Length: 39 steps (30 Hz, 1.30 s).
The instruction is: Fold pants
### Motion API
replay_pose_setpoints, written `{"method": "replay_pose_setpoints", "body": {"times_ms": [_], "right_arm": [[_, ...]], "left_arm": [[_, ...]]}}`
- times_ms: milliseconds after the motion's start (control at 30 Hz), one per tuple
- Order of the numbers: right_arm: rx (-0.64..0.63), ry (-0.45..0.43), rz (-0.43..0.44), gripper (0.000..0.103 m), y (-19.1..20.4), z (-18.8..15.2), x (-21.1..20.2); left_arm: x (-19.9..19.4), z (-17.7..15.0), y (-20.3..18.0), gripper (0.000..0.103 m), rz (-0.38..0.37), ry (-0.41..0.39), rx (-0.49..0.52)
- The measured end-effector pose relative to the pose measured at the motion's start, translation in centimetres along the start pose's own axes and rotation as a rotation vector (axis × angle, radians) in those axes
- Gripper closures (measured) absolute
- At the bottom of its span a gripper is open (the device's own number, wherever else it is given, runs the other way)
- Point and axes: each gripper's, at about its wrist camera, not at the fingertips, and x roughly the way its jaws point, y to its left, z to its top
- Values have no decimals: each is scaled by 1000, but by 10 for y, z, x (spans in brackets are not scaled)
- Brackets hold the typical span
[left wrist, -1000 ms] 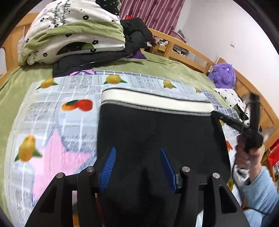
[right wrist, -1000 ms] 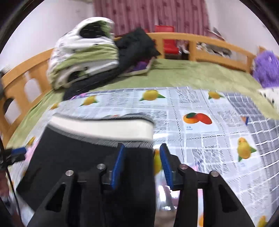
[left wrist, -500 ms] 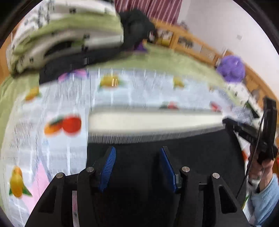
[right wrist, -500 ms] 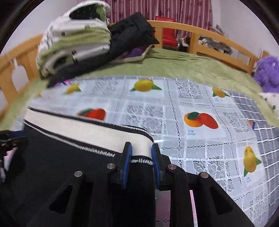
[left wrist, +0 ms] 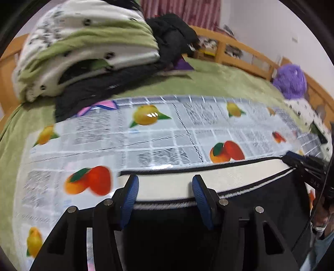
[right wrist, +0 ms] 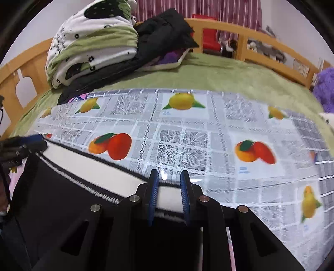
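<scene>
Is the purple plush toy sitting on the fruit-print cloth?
No, in the left wrist view the purple plush toy sits beyond the fruit-print cloth, on the green bedspread by the wooden rail.

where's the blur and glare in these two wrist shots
Left wrist: strong motion smear on the folded quilt and fruit-print cloth, with a glint on the yellow fruit. Right wrist: sharper at centre, smeared toward the edges, with a small glare spot above the fingers. Both show fisheye bending.

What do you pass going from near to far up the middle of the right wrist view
right gripper, closing on the pants' white waistband → fruit-print tablecloth → green blanket → wooden bed rail → striped curtain.
</scene>
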Motion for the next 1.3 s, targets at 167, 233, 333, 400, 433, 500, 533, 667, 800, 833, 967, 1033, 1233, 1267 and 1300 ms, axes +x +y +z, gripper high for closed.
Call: {"method": "replay_pose_setpoints", "body": {"times_ms": [167,233,333,400,433,500,533,667,800,833,967,1033,1233,1267,1300], "right_arm": [[76,-19,97,73,-14,-28,-40],[64,-5,67,74,-15,-49,-44],[144,22,132,73,-28,-71,-57],[202,33,180,73,-35,-87,-67],[220,38,196,74,-36,-97,-73],[233,40,205,73,-37,-110,-83],[246,50,218,73,-37,-117,-89],[262,104,243,73,-28,-151,-105],[260,141,248,72,-21,-177,-116],[256,153,246,72,-20,-181,-118],[203,94,236,75,-9,-171,-143],[159,34,246,75,5,-161,-153],[-9,148,180,82,43,-177,-112],[7,132,192,82,40,-182,-112],[27,124,202,82,37,-183,-114]], "left_arm": [[-3,-36,33,49,34,100,-52],[0,-57,44,49,-26,146,-87],[-20,-80,52,49,-83,139,-106],[-33,-95,50,49,-97,147,-101],[-39,-102,48,49,-108,156,-101],[-51,-120,43,49,-130,189,-101],[-57,-128,41,49,-144,200,-107],[-88,-161,31,49,-146,172,-102],[-110,-171,30,49,-161,177,-111],[-116,-169,29,49,-158,172,-103],[-140,-161,10,49,-179,91,-57],[-135,-161,-7,49,-187,104,-23],[-120,-194,-30,47,-30,91,151],[-122,-195,-27,47,-33,90,146],[-123,-195,-24,47,-38,95,133]]}}
